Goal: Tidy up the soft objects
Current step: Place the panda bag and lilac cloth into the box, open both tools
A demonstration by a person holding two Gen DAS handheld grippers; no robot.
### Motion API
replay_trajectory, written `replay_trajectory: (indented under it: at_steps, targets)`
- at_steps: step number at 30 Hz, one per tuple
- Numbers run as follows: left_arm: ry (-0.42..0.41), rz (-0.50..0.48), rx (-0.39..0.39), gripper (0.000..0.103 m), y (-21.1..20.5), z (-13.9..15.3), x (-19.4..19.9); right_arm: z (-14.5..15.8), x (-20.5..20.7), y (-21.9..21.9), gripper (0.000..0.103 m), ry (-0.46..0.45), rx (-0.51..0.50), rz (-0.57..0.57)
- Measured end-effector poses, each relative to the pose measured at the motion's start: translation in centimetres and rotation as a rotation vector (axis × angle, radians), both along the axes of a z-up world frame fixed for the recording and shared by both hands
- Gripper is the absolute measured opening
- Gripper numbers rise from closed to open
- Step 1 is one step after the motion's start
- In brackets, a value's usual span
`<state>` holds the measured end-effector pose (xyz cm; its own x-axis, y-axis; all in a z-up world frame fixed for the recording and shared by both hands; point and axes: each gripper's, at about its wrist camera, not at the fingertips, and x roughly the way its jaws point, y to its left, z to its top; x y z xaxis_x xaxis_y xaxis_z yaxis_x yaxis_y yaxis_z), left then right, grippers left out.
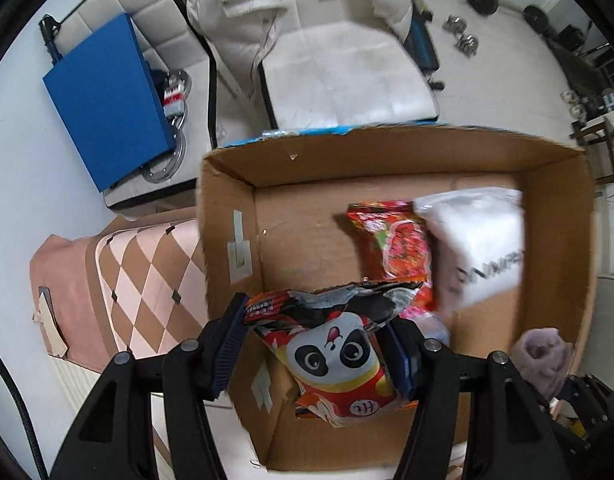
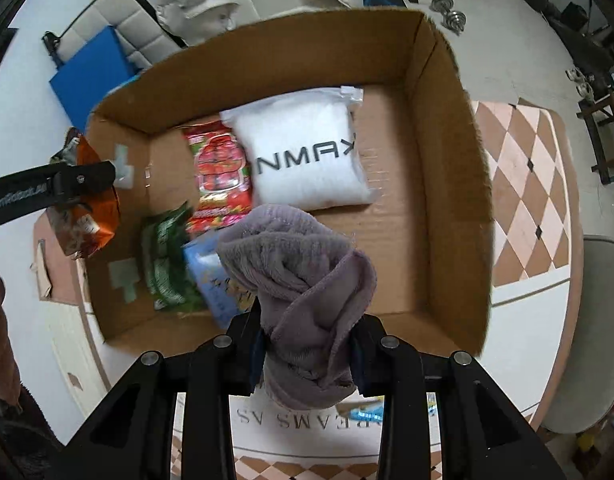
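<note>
My left gripper point(image 1: 313, 344) is shut on a red panda snack bag point(image 1: 335, 356) and holds it over the near left part of the open cardboard box point(image 1: 227, 216). My right gripper point(image 2: 307, 344) is shut on a bunched grey-purple towel point(image 2: 303, 280), held above the box's near edge point(image 2: 459, 160). Inside the box lie a white NMAX pouch point(image 2: 307, 152), a red strawberry packet point(image 2: 221, 172), a green packet point(image 2: 167, 256) and a blue packet point(image 2: 211, 280). The left gripper point(image 2: 67, 184) with its bag also shows at the left of the right wrist view.
The box stands on a pink and brown checkered mat point(image 1: 147, 280). A blue board point(image 1: 103, 96) leans at the left by a white cushioned seat point(image 1: 347, 72) with a puffy white jacket point(image 1: 247, 0). Dumbbells point(image 2: 451, 12) lie on the floor beyond.
</note>
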<state>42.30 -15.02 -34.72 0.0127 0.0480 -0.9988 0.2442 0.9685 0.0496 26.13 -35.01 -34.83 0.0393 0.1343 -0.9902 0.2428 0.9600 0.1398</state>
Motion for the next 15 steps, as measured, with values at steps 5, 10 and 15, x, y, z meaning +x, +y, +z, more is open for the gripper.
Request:
replay_trajectory:
  at_steps: [5,10,15]
  targets:
    - [0.046,0.023,0.027,0.059,0.4,-3.2,1.5,-3.9,2.0,-0.1,0.036,0.039,-0.006,-0.009]
    - [0.056,0.035,0.043,0.059,0.6,-4.8,2.5,-5.4,2.6,0.2,0.036,0.062,-0.017,0.008]
    - [0.070,0.033,0.036,0.061,0.4,-4.6,2.8,-6.4,2.9,0.8,0.036,0.075,-0.017,0.021]
